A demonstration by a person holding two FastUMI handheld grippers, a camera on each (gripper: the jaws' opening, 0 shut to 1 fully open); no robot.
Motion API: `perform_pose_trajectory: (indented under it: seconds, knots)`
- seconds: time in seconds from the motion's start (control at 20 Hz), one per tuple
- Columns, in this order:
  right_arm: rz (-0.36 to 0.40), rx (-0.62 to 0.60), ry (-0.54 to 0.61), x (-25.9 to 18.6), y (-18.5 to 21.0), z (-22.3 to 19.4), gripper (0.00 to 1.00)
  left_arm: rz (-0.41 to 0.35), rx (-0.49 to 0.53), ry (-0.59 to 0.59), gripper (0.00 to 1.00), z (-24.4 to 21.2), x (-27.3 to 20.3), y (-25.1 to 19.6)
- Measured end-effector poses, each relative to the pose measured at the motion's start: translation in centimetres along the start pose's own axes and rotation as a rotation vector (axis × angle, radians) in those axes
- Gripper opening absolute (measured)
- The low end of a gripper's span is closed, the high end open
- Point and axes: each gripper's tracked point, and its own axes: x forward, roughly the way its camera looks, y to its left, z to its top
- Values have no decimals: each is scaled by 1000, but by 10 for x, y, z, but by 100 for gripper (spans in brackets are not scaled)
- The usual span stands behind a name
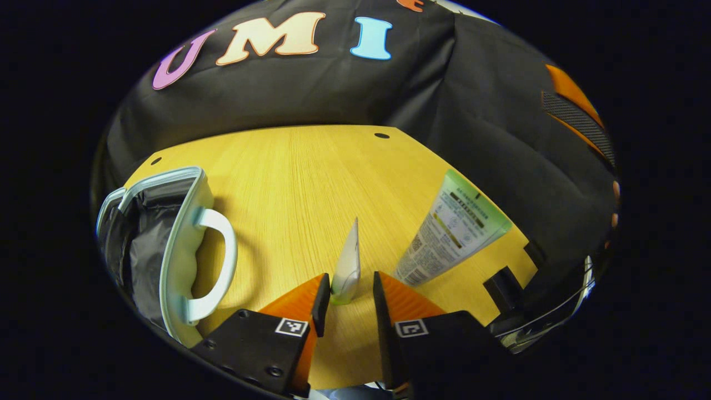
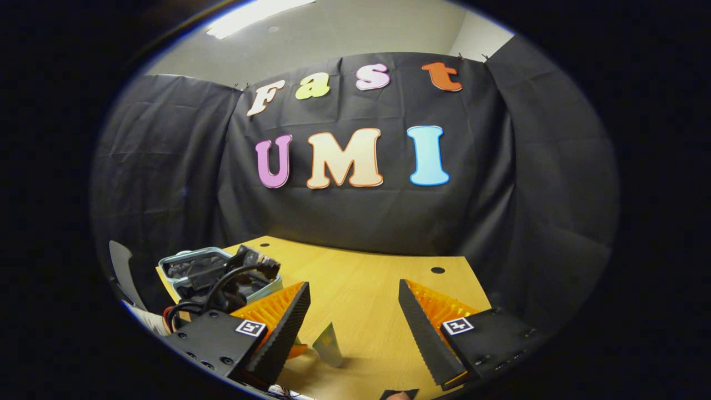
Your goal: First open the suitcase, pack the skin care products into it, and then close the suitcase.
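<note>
Left gripper view: left gripper (image 1: 349, 297) is seen w/ fingers parted narrowly either side of a small tube (image 1: 348, 266) standing cap-down on the wooden table (image 1: 311, 178); contact w/ the tube can't be told. A larger green-topped tube (image 1: 452, 230) lies just beside, to the right. The suitcase (image 1: 166, 250) is seen open at left, handle facing the table.

Right gripper view: right gripper (image 2: 352, 319) is held above the table, fingers spread wide, nothing between them. The small tube (image 2: 329, 344) is seen below; the suitcase (image 2: 211, 269) at far left, behind the other gripper.

Large tube (image 1: 452, 233) label: dense printed lines and a small square code, too small to make out.
Square coded markers on each gripper's fingers: patterns, no words.
</note>
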Motion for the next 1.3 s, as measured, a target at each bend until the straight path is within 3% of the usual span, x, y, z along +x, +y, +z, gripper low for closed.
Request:
perform_pose_trajectory:
  seconds: [0.1, 0.15, 0.45, 0.75, 1.0, 1.1, 1.2, 1.3]
  knots:
    - [13, -22, 26, -1, 6, -15, 99, -19, -27, 12, 19, -2, 4, 0]
    - [20, -31, 42, -1, 8, -22, 99, -33, -39, 19, 23, -2, 7, -1]
    - [75, -61, 125, 6, 30, -71, 99, -11, -77, 7, 18, 18, -19, 16]
    - [100, -57, 241, 27, 40, -138, 99, 74, -57, -38, 18, 44, -83, 45]
    - [113, -38, 342, 43, 46, -185, 99, 137, -111, -56, 18, 45, -132, 66]
    - [125, -30, 353, 46, 52, -190, 89, 174, -132, -41, 18, 36, -143, 78]
    - [129, -40, 349, 51, 52, -189, 72, 210, -170, -26, 21, 28, -152, 89]
    - [143, -34, 355, 53, 52, -189, 46, 239, -193, -13, 21, 26, -155, 101]
